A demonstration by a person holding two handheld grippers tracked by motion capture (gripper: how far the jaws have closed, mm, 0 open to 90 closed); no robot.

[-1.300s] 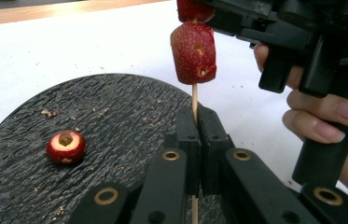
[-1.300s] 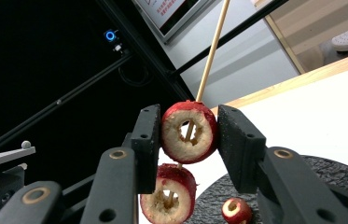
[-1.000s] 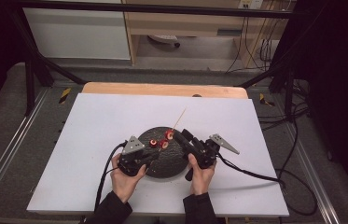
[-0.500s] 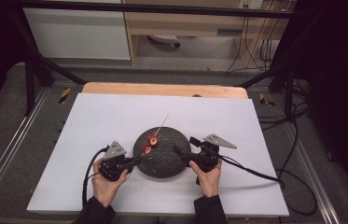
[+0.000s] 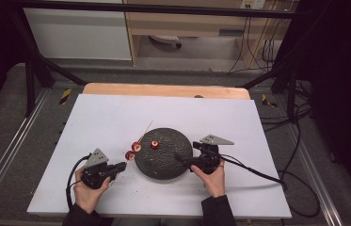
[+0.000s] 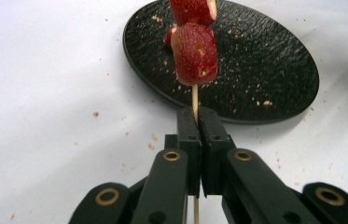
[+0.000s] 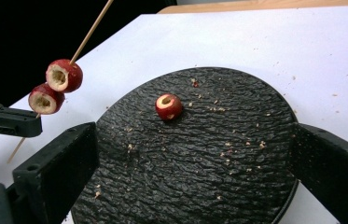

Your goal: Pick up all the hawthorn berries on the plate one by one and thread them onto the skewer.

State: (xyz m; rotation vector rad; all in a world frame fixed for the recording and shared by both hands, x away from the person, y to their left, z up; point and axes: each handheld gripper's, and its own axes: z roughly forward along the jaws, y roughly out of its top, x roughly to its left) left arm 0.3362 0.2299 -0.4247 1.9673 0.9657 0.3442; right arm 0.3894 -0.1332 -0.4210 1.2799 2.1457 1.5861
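A thin wooden skewer (image 5: 144, 131) carries two cored red fruit pieces (image 5: 133, 151), and my left gripper (image 5: 121, 165) is shut on its lower end, left of the black plate (image 5: 168, 165). In the left gripper view the jaws pinch the skewer (image 6: 194, 100) just below the nearer fruit piece (image 6: 194, 53). A third cored piece (image 7: 168, 106) lies loose on the plate (image 7: 218, 158). My right gripper (image 5: 181, 159) stands open at the plate's right side, its jaws wide apart and holding nothing (image 7: 195, 158). The skewered pieces (image 7: 55, 86) hang off the plate's left edge.
The plate sits mid-front on a white table sheet (image 5: 239, 122), sprinkled with fruit crumbs. A wooden table edge (image 5: 163, 90) runs along the back. Cables trail from both grippers; the right cable (image 5: 258, 172) crosses the sheet's right part.
My left gripper has drawn back and left off the plate with the skewer and its two pieces. The right gripper has pulled back to the plate's right rim. One piece stays on the plate.
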